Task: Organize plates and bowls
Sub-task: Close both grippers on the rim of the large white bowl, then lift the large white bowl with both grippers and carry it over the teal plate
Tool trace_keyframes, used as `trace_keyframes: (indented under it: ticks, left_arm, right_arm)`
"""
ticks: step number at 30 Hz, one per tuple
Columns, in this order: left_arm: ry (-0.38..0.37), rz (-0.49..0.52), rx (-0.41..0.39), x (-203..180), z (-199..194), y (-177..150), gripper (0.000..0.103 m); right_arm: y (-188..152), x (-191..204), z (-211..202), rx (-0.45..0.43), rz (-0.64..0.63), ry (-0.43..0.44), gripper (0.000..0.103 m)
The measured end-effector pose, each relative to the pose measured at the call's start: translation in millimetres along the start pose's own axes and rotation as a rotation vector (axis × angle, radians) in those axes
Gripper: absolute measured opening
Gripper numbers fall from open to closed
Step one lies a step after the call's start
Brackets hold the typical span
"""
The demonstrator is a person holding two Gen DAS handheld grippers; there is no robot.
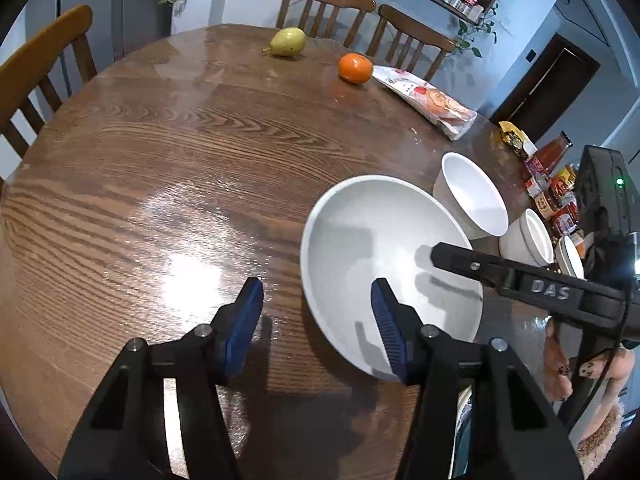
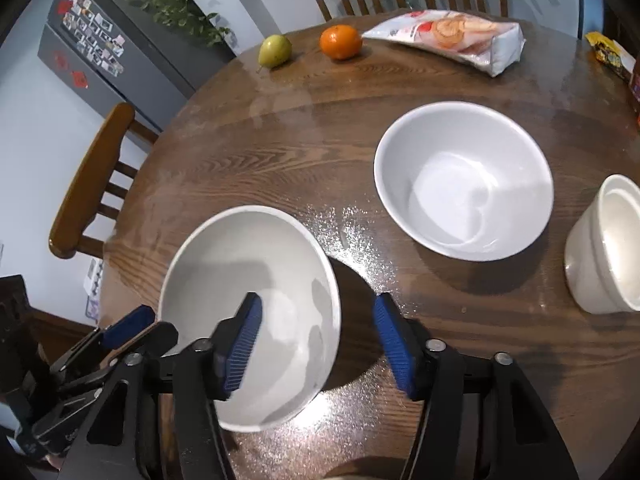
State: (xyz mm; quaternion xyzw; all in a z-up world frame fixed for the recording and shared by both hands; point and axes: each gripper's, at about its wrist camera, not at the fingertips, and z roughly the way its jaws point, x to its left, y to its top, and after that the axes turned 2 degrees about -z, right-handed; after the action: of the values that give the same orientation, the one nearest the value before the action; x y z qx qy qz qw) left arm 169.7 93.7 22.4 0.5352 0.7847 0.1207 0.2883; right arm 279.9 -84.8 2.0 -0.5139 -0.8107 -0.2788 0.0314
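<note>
Raised letters "DAS" stand on the right tongs' (image 1: 448, 254) black arm.

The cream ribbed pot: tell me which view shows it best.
The right wrist view: the cream ribbed pot stands large and unobstructed at the table's right edge. In the left wrist view it is small, half hidden behind a white bowl.

Glossy wood-grain table (image 1: 160, 184); smooth glazed white bowl (image 2: 248, 264).
</note>
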Motion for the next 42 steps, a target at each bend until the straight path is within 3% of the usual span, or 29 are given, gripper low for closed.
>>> trace_keyframes:
  ticks: [6,10,12,14,21,27,31,42]
  left_arm:
    - [-0.021,-0.013,0.079,1.0,17.9,0.2,0.051]
    - [-0.03,-0.012,0.092,-3.4,21.9,-1.7,0.035]
    - [-0.05,-0.015,0.109,-5.6,25.4,-2.2,0.028]
    - [-0.02,0.003,0.09,-8.2,24.6,-4.0,0.025]
    - [-0.012,0.036,0.052,-19.7,15.4,-7.5,0.025]
    - [-0.052,0.087,0.034,-43.8,1.8,-11.8,0.026]
    - [-0.082,0.137,0.04,-64.7,1.4,-15.4,0.031]
    - [-0.101,0.233,0.104,-115.7,25.1,-26.6,0.031]
  right_arm:
    - [-1.6,-1.3,11.3,0.009,-0.02,-0.043,0.029]
    - [-4.1,-1.5,15.5,0.016,-0.027,-0.043,0.026]
    - [-5.0,-1.9,17.7,0.023,-0.032,-0.042,0.022]
    - [-6.8,1.1,19.1,0.019,-0.053,-0.027,0.013]
    - [-13.5,2.4,4.8,-0.019,-0.083,-0.055,0.013]
    - [-23.5,-2.1,-27.3,-0.09,-0.089,-0.089,0.013]
    - [-32.3,-12.9,-45.7,-0.122,-0.076,-0.111,0.013]
    - [-52.1,-55.5,-71.7,-0.164,0.011,-0.19,0.013]
